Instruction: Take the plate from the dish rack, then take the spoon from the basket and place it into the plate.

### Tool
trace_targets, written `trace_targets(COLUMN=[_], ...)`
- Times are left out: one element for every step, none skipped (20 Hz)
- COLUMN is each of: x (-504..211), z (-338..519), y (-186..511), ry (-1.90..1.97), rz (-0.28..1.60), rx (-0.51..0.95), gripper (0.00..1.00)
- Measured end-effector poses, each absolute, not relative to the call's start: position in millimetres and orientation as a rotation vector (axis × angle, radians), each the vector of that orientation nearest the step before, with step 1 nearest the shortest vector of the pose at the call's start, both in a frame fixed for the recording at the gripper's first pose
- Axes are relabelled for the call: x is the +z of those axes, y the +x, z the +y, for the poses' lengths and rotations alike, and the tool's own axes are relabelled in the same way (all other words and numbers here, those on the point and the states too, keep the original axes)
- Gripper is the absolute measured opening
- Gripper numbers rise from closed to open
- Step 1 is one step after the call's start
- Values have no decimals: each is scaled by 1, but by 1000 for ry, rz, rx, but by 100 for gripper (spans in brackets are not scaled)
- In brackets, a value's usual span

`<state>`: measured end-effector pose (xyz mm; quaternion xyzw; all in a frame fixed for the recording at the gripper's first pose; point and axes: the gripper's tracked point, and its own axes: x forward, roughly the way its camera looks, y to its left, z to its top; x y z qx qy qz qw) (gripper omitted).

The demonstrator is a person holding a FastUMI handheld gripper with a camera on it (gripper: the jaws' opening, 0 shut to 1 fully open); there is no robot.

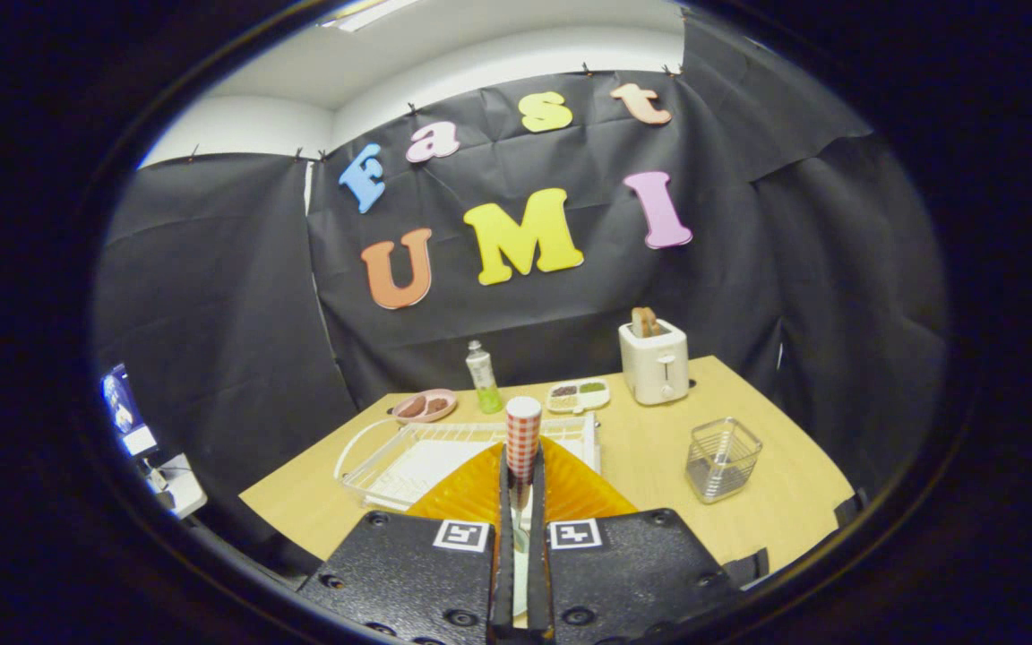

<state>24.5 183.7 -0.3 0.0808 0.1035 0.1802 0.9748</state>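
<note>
Between my two fingers, my tool [520, 502] is squeezed down to a narrow slit and gripping the orange plate [570, 488] on edge; the ribbed plate stands upright, fanning out to both sides of the fingers, and both press on it. Just beyond the fingertips a cup with a red checked pattern [523, 434] pokes up, right by the plate's top edge. Behind that lies the white wire dish rack [408, 461] on the pale wooden counter [650, 466]. Off to the right sits the small wire basket [722, 459] with the spoon [724, 452] standing in it, well apart from my fingers. Farther back I see a toaster [655, 361] with bread in it, a green bottle [483, 376], a pink dish [425, 406] and a divided tray [578, 395]. Black cloth walls the booth. My tool points level across the counter, toward the back wall.
</note>
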Motion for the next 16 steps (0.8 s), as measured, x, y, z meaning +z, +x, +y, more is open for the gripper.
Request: trace_targets(x=[-7,-16,-26,-35,-42,-47,-51,-54,-57,-63,-71,-78,-84,-90,-93,-94], z=[190,195,204,213,221,229,235,240,246,255,264,272,278,283,286,289], y=[21,19,17,15,14,14,15,17,19,20,20,20,19,18,16,17], ry=[160,155,144,138,134,132,124,122,127,136,143,149,153,160,167,172], rz=[207,208,211,217,221,220,215,207,203,208,219,234,250,266,280,285], rx=[360,348,343,344,346,345,342,333,331,334,341,348,357,364,374,380], gripper=[11,11,11,11,11,11,11,11,11,11,11,11,11,11,11,11])
